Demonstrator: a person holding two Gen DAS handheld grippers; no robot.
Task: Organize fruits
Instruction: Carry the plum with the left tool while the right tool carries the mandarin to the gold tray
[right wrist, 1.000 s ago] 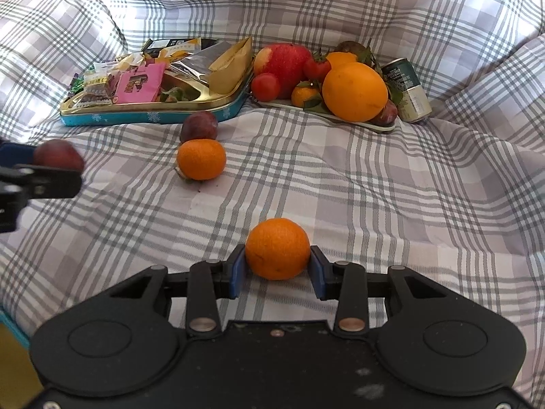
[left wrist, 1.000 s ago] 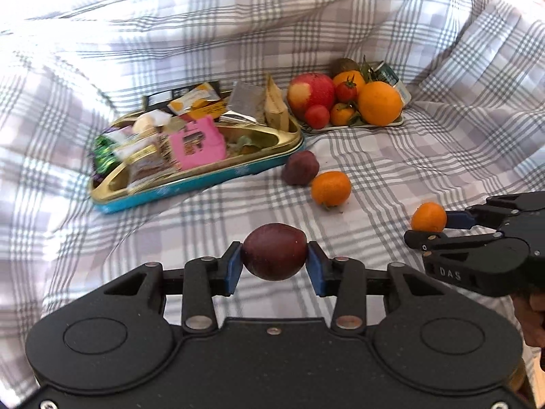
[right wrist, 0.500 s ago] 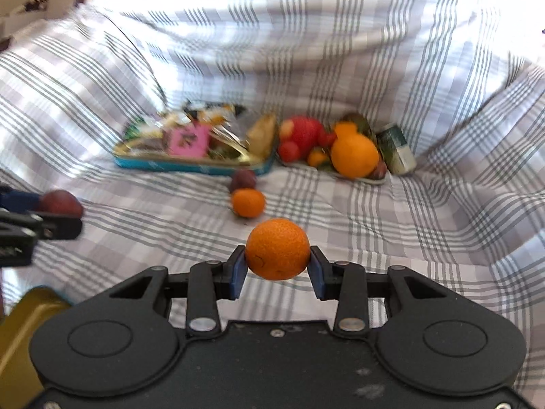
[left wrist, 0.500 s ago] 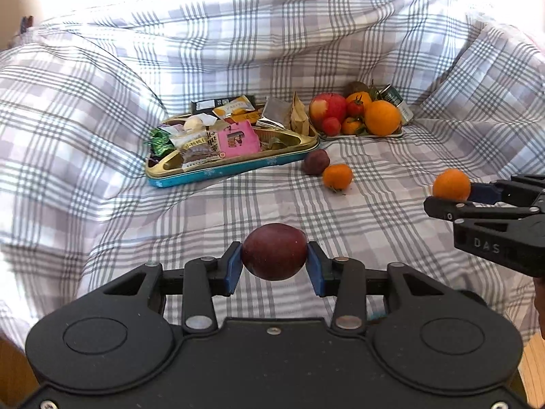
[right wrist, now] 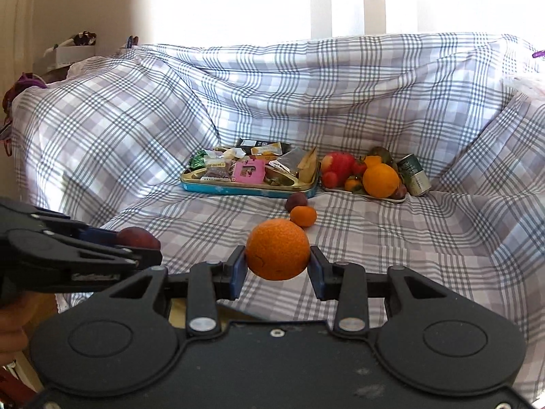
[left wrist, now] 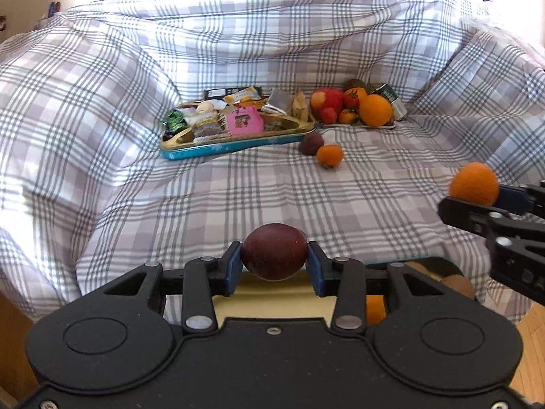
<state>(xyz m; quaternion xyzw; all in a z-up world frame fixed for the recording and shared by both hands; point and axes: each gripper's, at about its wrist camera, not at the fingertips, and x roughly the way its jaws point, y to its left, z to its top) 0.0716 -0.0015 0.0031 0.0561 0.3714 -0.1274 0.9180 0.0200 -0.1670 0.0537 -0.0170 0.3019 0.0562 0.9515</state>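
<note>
Fruits: one dark purple plum (left wrist: 274,251) is clamped between the left gripper's (left wrist: 274,266) blue pads, and one small orange mandarin (right wrist: 277,254) is pinched in the right gripper (right wrist: 277,269). Two more, a second plum (right wrist: 295,201) and second mandarin (right wrist: 303,216), lie touching on the checked cloth (right wrist: 374,238) beside the teal snack tin (right wrist: 250,189). The heaped fruit plate (right wrist: 368,196) overlaps too much to count.
</note>
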